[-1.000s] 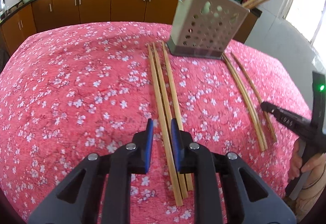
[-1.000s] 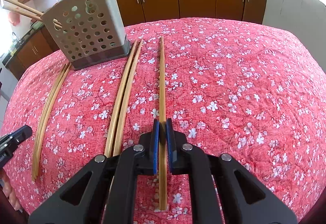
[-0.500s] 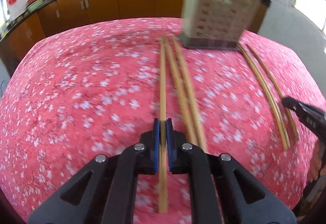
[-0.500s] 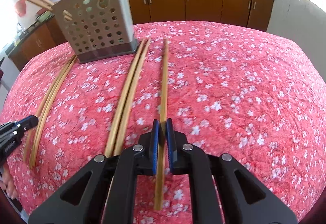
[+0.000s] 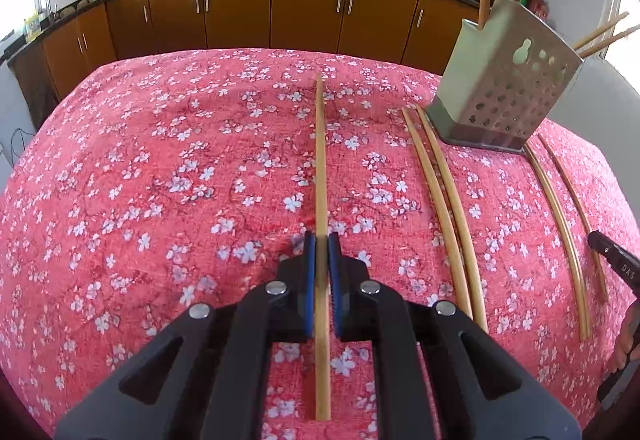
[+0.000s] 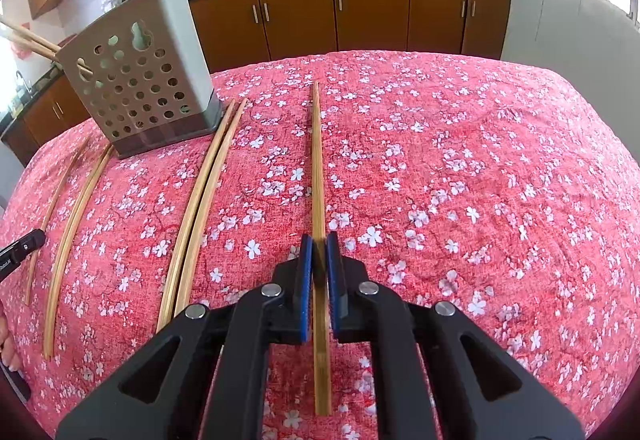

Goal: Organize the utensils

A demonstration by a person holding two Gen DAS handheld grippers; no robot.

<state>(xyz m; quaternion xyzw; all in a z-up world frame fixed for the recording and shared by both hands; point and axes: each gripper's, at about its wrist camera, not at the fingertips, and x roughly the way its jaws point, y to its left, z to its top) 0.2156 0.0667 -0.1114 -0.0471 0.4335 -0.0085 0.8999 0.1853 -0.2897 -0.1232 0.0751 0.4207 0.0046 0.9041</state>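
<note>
Left gripper [image 5: 321, 246] clamped on 1 chopstick [image 5: 320, 159], held over the red cloth [image 5: 160, 179]; 4 more lying right of it (2 pairs) by the holder [image 5: 504, 79]. Right gripper [image 6: 319, 248] likewise clamped on 1 stick [image 6: 317, 167]

Each camera sits low behind its own claw, close above the red floral bench [image 5: 160, 199], facing the brown cabinets [image 6: 372, 11]. Both views share the perforated holder [image 5: 508, 87], which stands at the right in the left view and at the left in the right view.
</note>
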